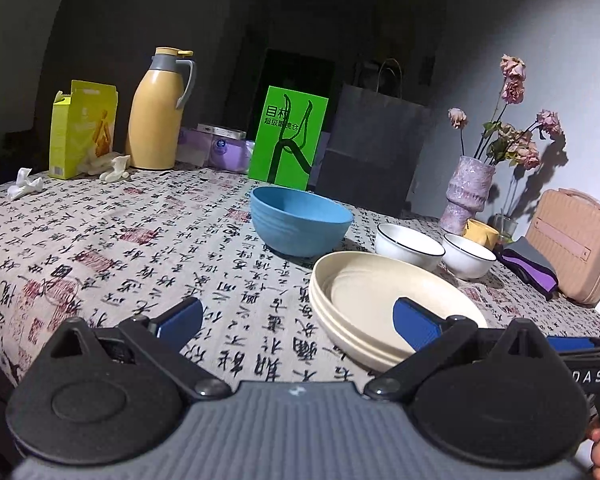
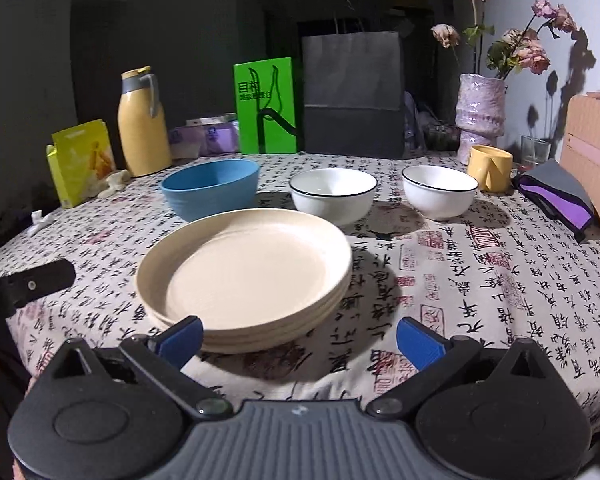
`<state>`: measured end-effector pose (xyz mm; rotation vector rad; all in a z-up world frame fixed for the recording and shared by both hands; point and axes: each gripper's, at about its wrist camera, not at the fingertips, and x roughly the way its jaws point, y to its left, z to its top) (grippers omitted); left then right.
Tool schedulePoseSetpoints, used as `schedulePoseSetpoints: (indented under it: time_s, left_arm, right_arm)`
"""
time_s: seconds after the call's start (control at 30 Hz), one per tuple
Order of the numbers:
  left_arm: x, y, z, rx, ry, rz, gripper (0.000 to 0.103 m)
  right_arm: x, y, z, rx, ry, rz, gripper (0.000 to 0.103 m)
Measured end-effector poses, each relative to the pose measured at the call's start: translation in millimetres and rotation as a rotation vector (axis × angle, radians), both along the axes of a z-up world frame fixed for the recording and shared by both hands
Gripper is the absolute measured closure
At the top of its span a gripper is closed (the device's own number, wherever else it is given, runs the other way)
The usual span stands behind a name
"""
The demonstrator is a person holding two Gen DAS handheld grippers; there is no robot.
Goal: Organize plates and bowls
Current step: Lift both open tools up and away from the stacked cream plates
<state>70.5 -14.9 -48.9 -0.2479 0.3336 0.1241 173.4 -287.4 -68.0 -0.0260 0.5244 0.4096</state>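
Crockery sits mid-surface (image 2: pixel 480 280) on the calligraphy cloth: one stack of cream plates (image 2: pixel 244 272), seemingly three, nearest; behind it one blue bowl (image 2: pixel 211 187) and two white bowls with dark rims, the first (image 2: pixel 333 194) beside the blue, the second (image 2: pixel 439 191) further right, all apart; the left hand-held gripper (image 1: pixel 298 318) hangs wide open over bare cloth beside the plates; the right hand-held gripper (image 2: pixel 299 339) gapes empty just before the stack.
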Motion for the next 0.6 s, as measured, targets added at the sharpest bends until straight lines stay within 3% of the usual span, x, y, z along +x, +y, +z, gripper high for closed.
schedulePoseSetpoints:
  time_s: [0.37,0.6]
  left_arm:
    - [-12,3,-4,0.009,-0.018,0.018,0.000]
    - [-20,9,-5,-0.009,-0.027,0.027,0.000]
  right_arm:
    - [-18,13,5,-0.008,-0.085,0.030,0.000]
    - [-20,12,4,0.025,-0.076,0.045,0.000]
